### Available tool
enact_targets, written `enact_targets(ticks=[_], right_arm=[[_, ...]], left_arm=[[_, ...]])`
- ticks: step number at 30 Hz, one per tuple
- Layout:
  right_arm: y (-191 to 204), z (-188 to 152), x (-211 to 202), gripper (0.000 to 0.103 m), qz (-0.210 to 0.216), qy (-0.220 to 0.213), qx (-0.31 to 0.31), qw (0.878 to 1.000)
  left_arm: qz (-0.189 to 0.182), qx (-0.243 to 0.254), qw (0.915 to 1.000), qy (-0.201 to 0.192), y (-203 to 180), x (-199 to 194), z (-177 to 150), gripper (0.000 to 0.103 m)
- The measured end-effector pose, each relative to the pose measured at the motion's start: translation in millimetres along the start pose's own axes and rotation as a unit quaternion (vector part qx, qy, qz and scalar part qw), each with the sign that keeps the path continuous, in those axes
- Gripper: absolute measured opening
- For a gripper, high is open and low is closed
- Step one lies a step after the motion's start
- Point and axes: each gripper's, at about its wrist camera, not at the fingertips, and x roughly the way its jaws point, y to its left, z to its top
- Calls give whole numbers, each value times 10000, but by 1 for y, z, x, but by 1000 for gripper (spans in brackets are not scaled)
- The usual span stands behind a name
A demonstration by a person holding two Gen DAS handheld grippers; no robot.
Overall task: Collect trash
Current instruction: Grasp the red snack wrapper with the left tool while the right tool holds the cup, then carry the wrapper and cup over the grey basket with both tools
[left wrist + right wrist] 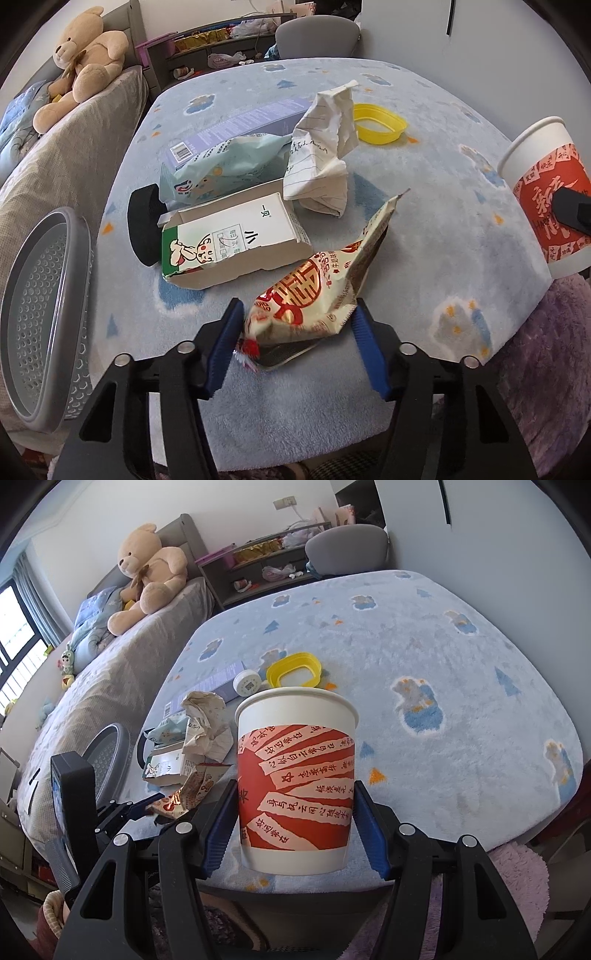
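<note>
My left gripper is shut on a red-and-cream snack wrapper, its jaws pinching the wrapper's near end, just above the blue fleece cover. My right gripper is shut on a white paper cup with a red printed band, held upright; the cup also shows at the right in the left wrist view. Behind the wrapper lie a torn white carton, a pale green bag, crumpled lined paper, a purple box and a yellow plastic ring.
A grey perforated bin stands at the left beside the bed. A black round object lies next to the carton. A small white round container sits by the yellow ring. A teddy bear sits on the bed.
</note>
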Motion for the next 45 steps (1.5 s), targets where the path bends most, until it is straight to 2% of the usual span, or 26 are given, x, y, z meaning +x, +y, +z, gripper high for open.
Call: enact_targets(ticks=[8, 23, 33, 45], right_arm=[[0, -4, 5, 59, -2, 19, 14, 10000], [32, -3, 10, 59, 40, 47, -273, 9996], [85, 0, 25, 59, 330, 111, -553, 9979], [179, 5, 44, 59, 856, 185, -1249, 9883]], left_arm=[[-62, -72, 9999, -119, -1, -17, -8, 49], [50, -499, 9956, -794, 33, -68, -4, 49], [385, -804, 9910, -996, 82, -90, -11, 49], [855, -1474, 9790, -1118, 165, -106, -35, 49]])
